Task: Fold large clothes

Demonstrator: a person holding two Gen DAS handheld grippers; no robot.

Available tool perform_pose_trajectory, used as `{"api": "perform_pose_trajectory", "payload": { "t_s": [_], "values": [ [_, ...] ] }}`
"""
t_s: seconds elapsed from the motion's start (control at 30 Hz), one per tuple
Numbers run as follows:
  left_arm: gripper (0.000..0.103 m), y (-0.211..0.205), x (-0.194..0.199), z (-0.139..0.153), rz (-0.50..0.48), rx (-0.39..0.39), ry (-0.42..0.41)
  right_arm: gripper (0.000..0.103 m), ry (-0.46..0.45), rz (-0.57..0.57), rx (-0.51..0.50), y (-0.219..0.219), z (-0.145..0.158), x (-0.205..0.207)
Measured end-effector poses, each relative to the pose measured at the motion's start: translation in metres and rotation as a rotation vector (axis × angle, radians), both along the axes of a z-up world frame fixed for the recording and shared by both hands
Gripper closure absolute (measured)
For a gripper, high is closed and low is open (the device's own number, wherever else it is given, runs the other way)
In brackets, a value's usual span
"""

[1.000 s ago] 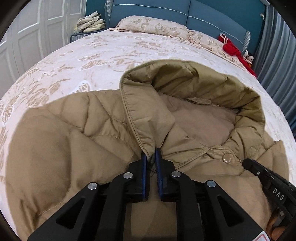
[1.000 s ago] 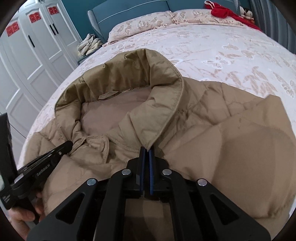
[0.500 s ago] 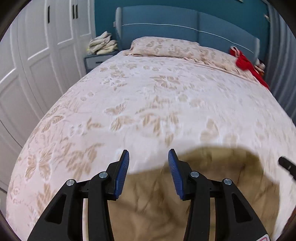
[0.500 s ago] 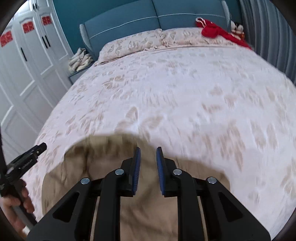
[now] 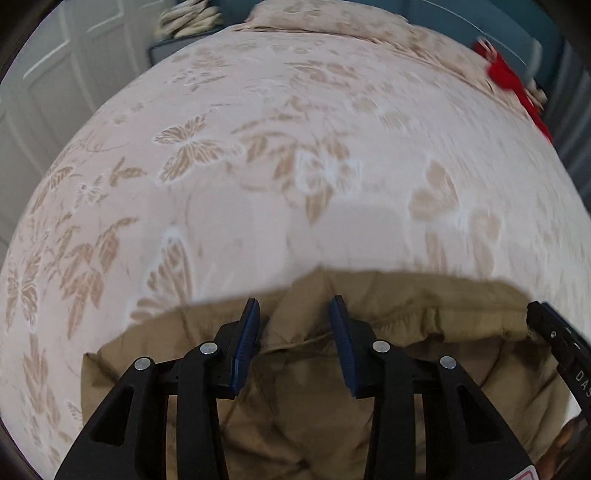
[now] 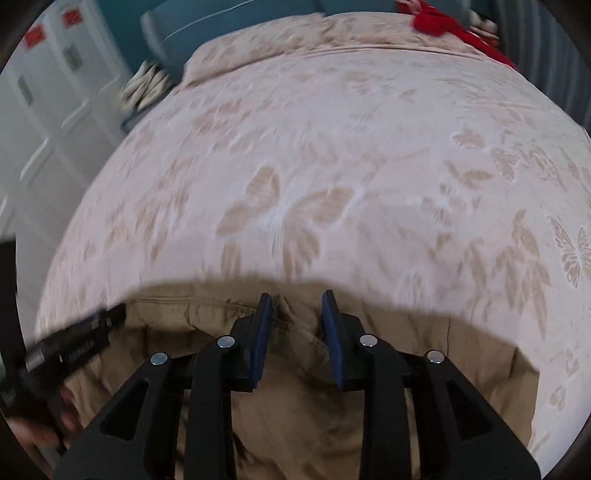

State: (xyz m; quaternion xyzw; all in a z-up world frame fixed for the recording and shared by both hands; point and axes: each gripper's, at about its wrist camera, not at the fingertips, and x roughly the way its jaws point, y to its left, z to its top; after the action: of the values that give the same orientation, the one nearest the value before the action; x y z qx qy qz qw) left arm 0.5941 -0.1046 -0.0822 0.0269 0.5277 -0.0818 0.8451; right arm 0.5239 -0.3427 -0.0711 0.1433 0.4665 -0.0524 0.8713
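Left gripper [image 5: 293, 314]: blue-padded jaws parted and closing, nothing pinched; a raised fold of the tan padded jacket [image 5: 314, 398] sits in the gap, pads not pressing it. Points steeply down.

Right gripper [image 6: 295, 308]: jaws parted and opening, a narrower gap than the left's; a stitched seam of the jacket [image 6: 295, 406] lies below and between the pads, not clamped.

Each wrist view catches the other tool at its edge: right gripper's black finger at the right margin of the left view, left gripper blurred at lower left of the right view, with a hand [image 6: 44, 428] behind it.

Jacket lies flat at the near edge of the bed [image 5: 295, 184], directly under both grippers. Bedspread pale pink with beige butterflies and leaves. Far end: matching pillows [image 6: 258, 48], blue headboard [image 6: 177, 26], red item [image 5: 513, 85]. White wardrobe doors [image 6: 48, 103] left; both views motion-blurred.
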Motion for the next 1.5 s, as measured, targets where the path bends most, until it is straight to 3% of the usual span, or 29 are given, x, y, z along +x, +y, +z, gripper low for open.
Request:
{"api": "perform_pose_trajectory", "payload": {
  "t_s": [0.23,0.7,1.5],
  "values": [
    [0.066,0.008,-0.036,-0.016,-0.068,0.048,-0.058,0.078,0.007,0.091,-0.092,0.01,-0.019,-0.037],
    [0.062,0.004,-0.048,-0.036,-0.045,0.058,-0.207,0.078,-0.082,0.061,-0.104,0.015,-0.045,-0.047],
    [0.062,-0.004,-0.051,-0.045,-0.031,0.103,-0.28,0.078,-0.143,0.056,-0.124,0.018,-0.052,-0.048]
  ]
}}
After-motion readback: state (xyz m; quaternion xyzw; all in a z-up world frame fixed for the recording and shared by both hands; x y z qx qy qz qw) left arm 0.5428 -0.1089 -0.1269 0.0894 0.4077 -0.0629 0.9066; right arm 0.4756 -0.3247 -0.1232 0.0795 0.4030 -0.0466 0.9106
